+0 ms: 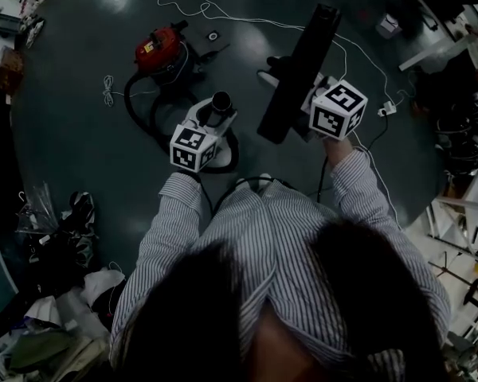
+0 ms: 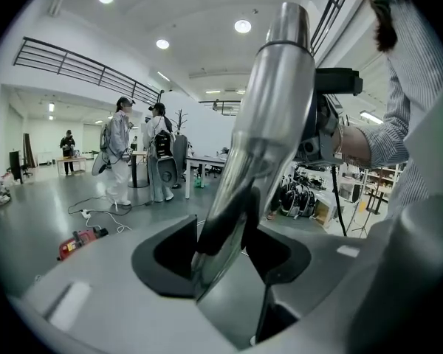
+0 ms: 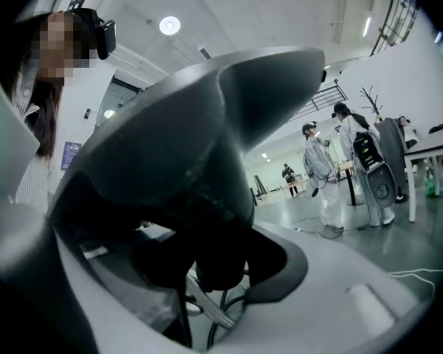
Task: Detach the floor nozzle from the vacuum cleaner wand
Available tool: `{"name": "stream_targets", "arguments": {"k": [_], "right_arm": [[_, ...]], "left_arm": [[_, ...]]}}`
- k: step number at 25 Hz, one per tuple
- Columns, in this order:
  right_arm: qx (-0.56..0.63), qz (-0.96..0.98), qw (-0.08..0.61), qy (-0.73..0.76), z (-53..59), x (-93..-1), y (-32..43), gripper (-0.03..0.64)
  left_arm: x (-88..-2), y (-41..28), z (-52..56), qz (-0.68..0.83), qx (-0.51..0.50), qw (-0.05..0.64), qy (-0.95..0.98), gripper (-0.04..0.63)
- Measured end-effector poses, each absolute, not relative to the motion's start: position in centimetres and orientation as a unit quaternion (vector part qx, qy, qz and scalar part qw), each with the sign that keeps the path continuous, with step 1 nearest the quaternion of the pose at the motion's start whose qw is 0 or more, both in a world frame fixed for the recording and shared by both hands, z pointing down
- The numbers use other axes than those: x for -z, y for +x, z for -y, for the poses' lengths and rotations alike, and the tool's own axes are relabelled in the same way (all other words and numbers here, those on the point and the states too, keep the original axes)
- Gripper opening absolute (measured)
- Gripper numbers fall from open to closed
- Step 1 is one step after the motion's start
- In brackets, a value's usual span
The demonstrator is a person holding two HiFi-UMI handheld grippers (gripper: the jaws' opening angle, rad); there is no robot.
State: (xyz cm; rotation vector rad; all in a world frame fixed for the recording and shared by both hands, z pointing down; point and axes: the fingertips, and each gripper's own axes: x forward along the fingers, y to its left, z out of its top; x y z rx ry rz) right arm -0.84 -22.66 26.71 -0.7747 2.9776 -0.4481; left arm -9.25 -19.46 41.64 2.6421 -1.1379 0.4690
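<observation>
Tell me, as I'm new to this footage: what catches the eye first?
The long black floor nozzle, held up in the right gripper at centre right of the head view. Beside it, the left gripper grips the shiny metal wand, its open end apart from the nozzle. Farther off, a red vacuum cleaner sits on the dark floor.

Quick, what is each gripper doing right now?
Left gripper: closed on the metal wand.
Right gripper: closed on the black floor nozzle.
</observation>
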Motion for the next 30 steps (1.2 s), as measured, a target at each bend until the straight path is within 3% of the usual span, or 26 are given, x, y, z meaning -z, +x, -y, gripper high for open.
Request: {"name": "stream_targets", "arguments": {"k": [30], "right_arm": [[0.135,-0.955,-0.001,-0.265,21.2,-27.6,-0.7,0.172]], "left_arm": [[-42.5,-7.7,18.7,0.367,-0.173,0.118,0.906,0.207]]}}
